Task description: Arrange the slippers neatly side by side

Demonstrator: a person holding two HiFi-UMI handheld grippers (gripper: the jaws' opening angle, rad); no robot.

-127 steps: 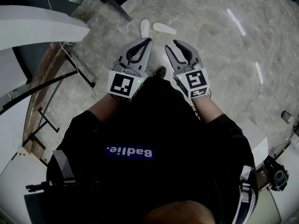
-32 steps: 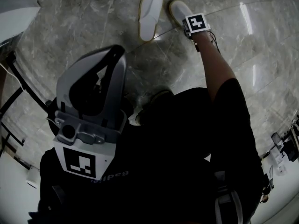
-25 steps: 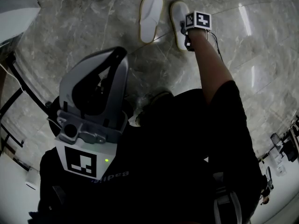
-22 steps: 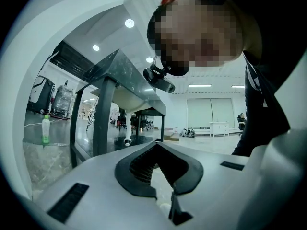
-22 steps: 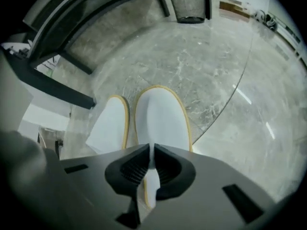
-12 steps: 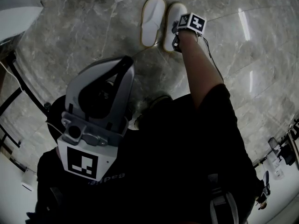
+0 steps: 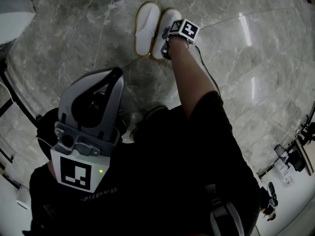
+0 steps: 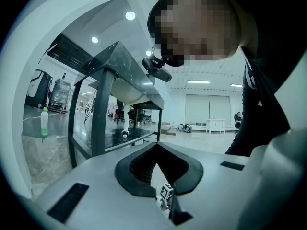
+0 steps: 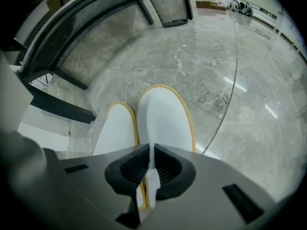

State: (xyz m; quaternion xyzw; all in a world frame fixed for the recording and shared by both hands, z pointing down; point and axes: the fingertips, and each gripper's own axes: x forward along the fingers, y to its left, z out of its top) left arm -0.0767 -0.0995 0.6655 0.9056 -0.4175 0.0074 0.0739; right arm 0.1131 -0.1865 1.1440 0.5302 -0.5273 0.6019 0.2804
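right gripper (image 9: 149,152): points steeply down, jaws pinching the heel-end edge of the held slipper (image 9: 165,121)
held slipper: on the marble floor (image 7: 74,38), close alongside the other slipper (image 7: 146,27), toes pointing the same way
left gripper (image 8: 156,146): held level near the body, tips pressed together, nothing between them

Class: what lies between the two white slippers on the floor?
Nothing: the left slipper and right slipper lie edge to edge, seen in the right gripper view.

The left gripper (image 8: 156,147), jaws closed and empty, faces a dark metal-legged table (image 8: 98,114)
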